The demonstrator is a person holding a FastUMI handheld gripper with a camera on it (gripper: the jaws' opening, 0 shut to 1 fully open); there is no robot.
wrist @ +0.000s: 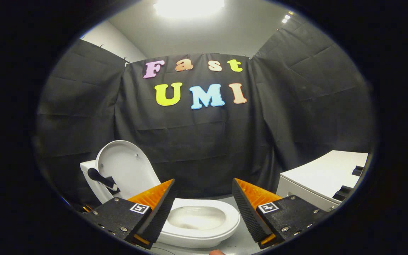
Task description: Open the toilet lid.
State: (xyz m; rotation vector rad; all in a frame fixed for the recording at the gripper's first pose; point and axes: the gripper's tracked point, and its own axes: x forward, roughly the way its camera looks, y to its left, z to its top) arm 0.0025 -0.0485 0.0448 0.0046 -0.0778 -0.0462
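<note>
tool (203, 198) spread wide, fingers holding nothing, nothing pressed between them. toilet lid (126, 166) at lower left of frame, already raised, standing near upright and leaning back toward the tank (90, 177); judged as task essentially done. seat (204, 221) and bowl (197, 216) exposed at bottom centre, between and just beyond the fingers; left finger overlaps the near rim of the seat in the picture, contact cannot be told.

risks, judged:
- lid standing close to vertical; if not resting fully against the tank, could tip forward and slam onto the seat. cause: any nudge from the left finger on withdrawal, since that finger sits just below and right of the lid's lower edge.
- left finger could catch the seat rim or lid edge if pulled back sideways instead of straight out.
- dark handle-like part (99, 178) on the tank side, just left of the lid; snag possible if tool swings toward lower left.

surroundings:
- white box-shaped unit (317, 177) at lower right, well apart from the toilet, beyond the right finger; dark slots along its right edge. not in the way of the lid, but limits swing to the right.
- black cloth wall (204, 141) behind everything, across the middle of frame.
- bright ceiling light (188, 7) at top centre.
- small bit of a fingertip (218, 252) at bottom edge, below the tool.
</note>
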